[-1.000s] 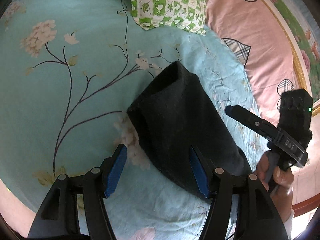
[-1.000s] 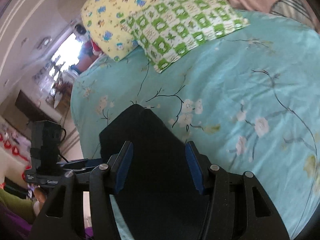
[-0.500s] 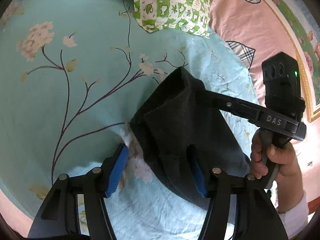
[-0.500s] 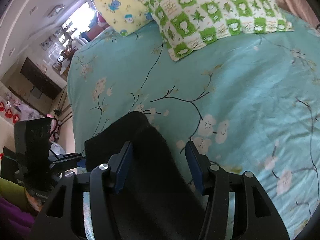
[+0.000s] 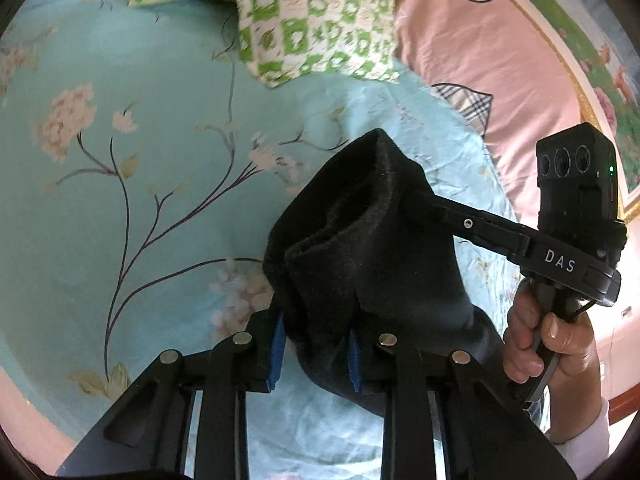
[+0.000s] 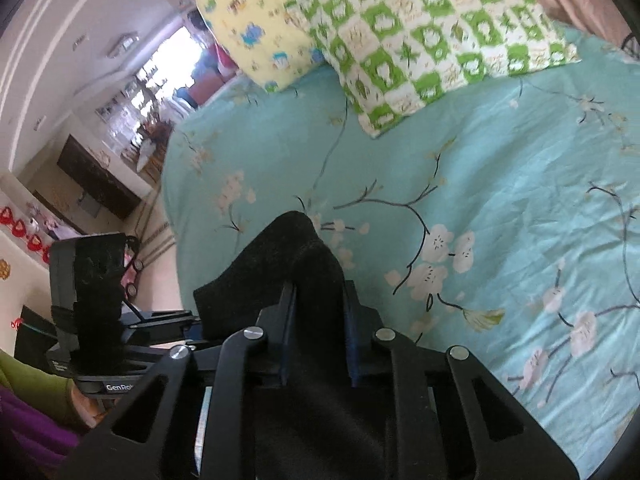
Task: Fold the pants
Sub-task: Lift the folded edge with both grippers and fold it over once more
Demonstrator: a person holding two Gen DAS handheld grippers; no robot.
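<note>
Both grippers' fingers (image 5: 277,354) have just closed on black pants (image 5: 372,248), hiding their tips.

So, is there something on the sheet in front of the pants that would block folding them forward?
Nothing visible does. Both hand-held grippers, left and right, have just closed on the black pants. The turquoise sheet ahead of the pants shows only printed flowers; the green checked pillow lies farther back.

Left gripper (image 5: 316,350) just closed, pinching black pants (image 5: 372,248).
</note>
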